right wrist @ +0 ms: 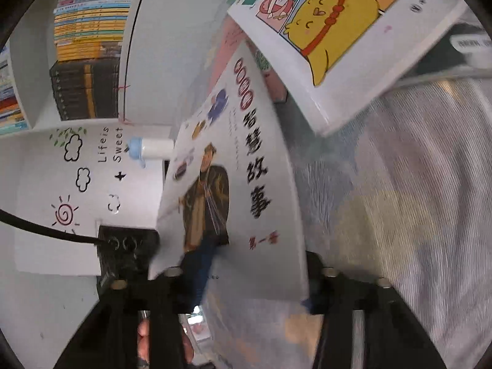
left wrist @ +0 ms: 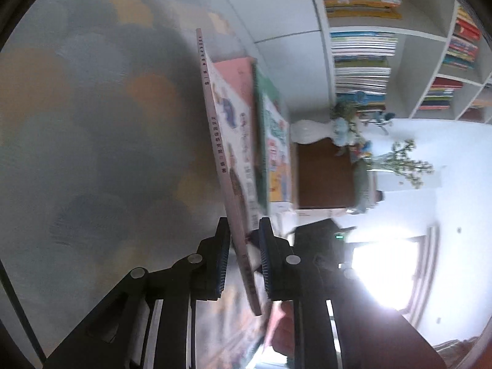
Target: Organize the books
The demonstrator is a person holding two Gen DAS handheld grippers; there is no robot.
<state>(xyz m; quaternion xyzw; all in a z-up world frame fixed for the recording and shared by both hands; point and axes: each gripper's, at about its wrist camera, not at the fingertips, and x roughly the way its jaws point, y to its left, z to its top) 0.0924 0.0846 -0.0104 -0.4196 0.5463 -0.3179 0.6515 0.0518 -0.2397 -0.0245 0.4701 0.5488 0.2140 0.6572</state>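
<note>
Left wrist view had the left gripper [left wrist: 244, 258] pinched on the lower edge of a thin book [left wrist: 226, 153], its pink spine turned toward the camera and the cover running away edge-on. The ribbed blue pads [left wrist: 263, 255] pressed the book from both sides; its bottom corner dropped below the fingers and blurred out there. Just beside it, a green-edged book [left wrist: 272, 141] stood almost parallel, its cover mostly hidden by the angle. To the spine's side lay a mottled carpet [left wrist: 92, 138], blurred and unobstructed. Past the books were a white vase [left wrist: 307, 130], a brown panel and white shelves [left wrist: 399, 40] stacked with books; a window glare washed out the lower corner.

Right wrist view showed the right gripper [right wrist: 243, 279] with its two fingers set apart, one at each lower corner of the same book's white cover. That cover hid the fingertips, so I could not tell whether the pads touched it. A yellow cartoon book [right wrist: 338, 30] overlapped the upper edge, cut off by the frame. Striped fabric [right wrist: 415, 200] filled the side beyond, smeared by motion. A fingertip showed between the black arms at the bottom.
</note>
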